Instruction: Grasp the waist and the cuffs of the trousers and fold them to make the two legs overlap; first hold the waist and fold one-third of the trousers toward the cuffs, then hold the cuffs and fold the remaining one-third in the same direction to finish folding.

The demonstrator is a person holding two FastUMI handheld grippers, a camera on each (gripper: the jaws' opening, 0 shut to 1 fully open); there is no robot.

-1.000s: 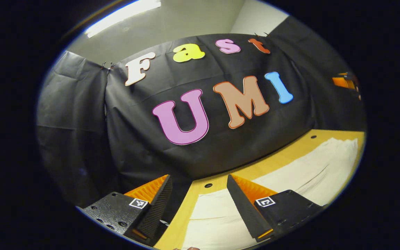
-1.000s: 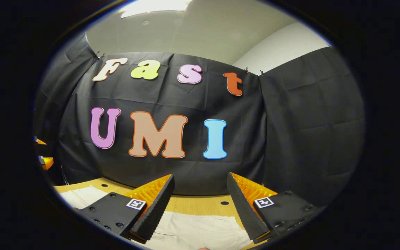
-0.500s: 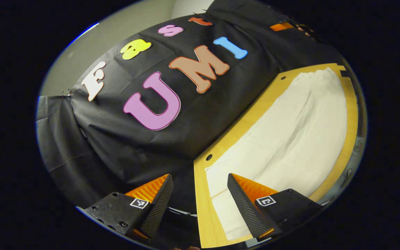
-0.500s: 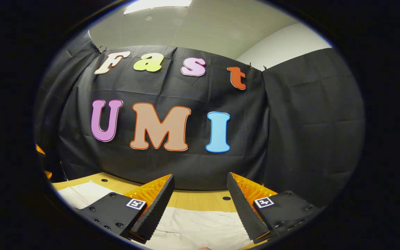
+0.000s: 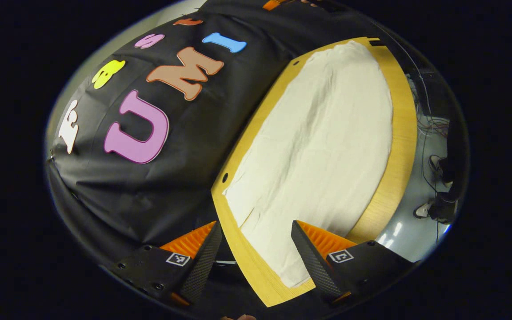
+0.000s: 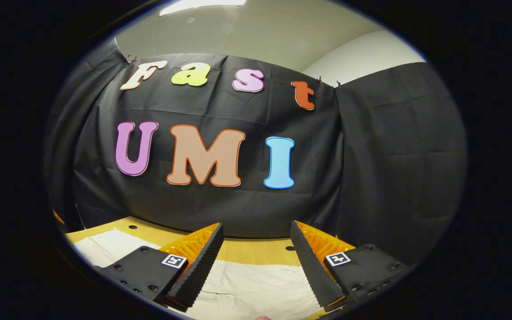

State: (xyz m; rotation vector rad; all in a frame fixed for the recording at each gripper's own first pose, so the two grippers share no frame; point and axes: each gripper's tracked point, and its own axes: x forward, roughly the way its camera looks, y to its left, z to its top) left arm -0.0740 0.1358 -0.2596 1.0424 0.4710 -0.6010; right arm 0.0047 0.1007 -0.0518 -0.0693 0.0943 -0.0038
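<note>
Cream-white trousers (image 5: 322, 146) lie flat along a wooden table (image 5: 400, 146), reaching from its near end to its far end in the left gripper view. My left gripper (image 5: 256, 258) hangs open above the near end of the cloth, nothing between its fingers. In the right gripper view the trousers (image 6: 247, 289) show as a pale strip on the table (image 6: 256, 251) just below and ahead of my right gripper (image 6: 256, 262), which is open and holds nothing. Which end is the waist I cannot tell.
The black cloth wall (image 5: 180, 146) runs close along the table's far long side. Round holes (image 5: 225, 178) dot the tabletop near that edge. On the grey floor (image 5: 398, 235) past the other side stand a person's shoes (image 5: 434, 209) and some cables (image 5: 425, 124).
The left gripper has tipped down and rolled, so the whole length of the trousers and the floor came into its view. The right gripper has barely moved. Both stay open.
</note>
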